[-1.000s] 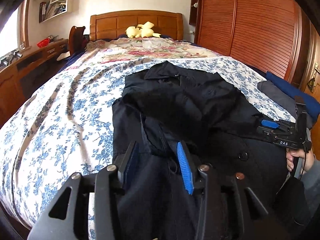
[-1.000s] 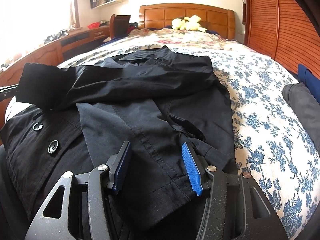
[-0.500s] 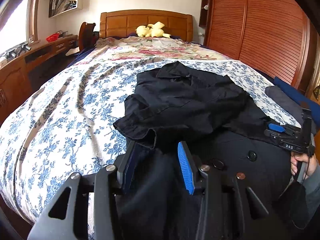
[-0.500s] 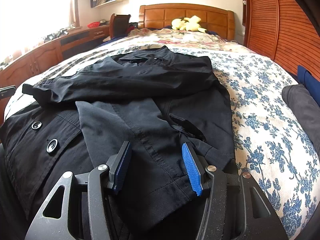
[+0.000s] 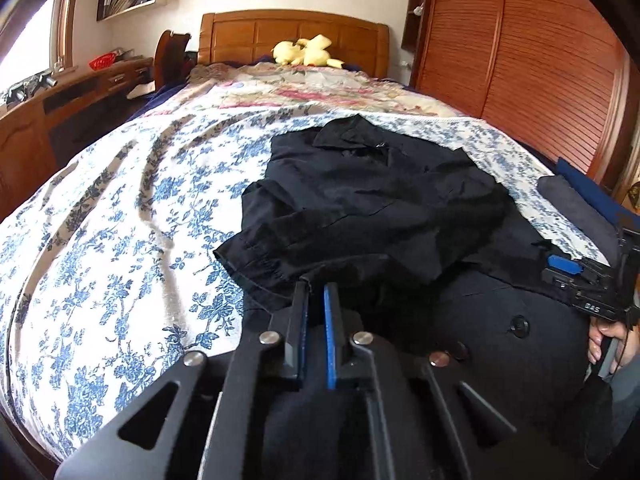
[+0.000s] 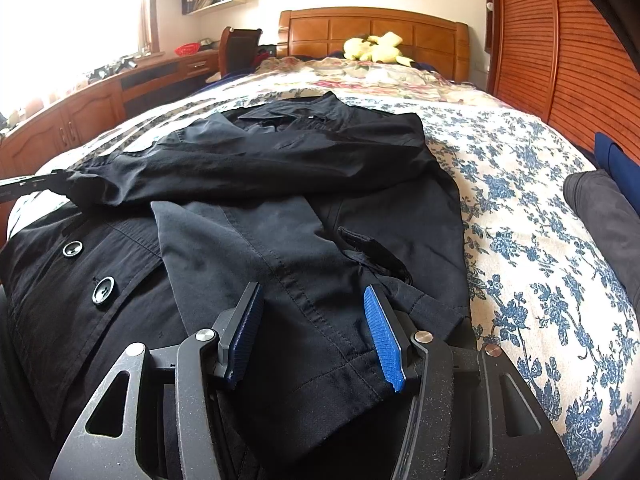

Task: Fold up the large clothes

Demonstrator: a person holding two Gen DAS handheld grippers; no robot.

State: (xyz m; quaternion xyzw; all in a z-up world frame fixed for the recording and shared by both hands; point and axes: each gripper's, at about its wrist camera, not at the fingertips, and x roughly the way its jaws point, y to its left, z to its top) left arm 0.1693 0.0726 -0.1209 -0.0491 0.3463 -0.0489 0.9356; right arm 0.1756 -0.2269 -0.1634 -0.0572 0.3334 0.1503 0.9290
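Note:
A black coat (image 5: 380, 200) with large buttons lies spread on the floral bedspread (image 5: 120, 240). One sleeve (image 6: 240, 172) is folded across its chest. At that sleeve's cuff (image 5: 256, 256), my left gripper (image 5: 315, 286) has its jaws shut on the cuff's edge. The same gripper shows at the left border of the right wrist view (image 6: 36, 186), touching the cuff. My right gripper (image 6: 312, 292) stands open and rests over the other sleeve (image 6: 280, 264), which runs between the blue pads (image 6: 382, 336) untouched. It also appears in the left wrist view (image 5: 568, 270), held by a hand (image 5: 608, 340).
A yellow plush toy (image 6: 376, 48) sits by the wooden headboard (image 6: 372, 32). Slatted wardrobe doors (image 5: 540, 68) line the right side. A wooden desk (image 6: 80, 112) runs along the left wall under a window. Dark grey (image 6: 600, 216) and blue (image 6: 616, 160) folded items lie at the bed's right edge.
The lifted sleeve came down across the coat's chest. My left gripper moved a little forward and down to the cuff and its jaws closed. The right gripper stayed still.

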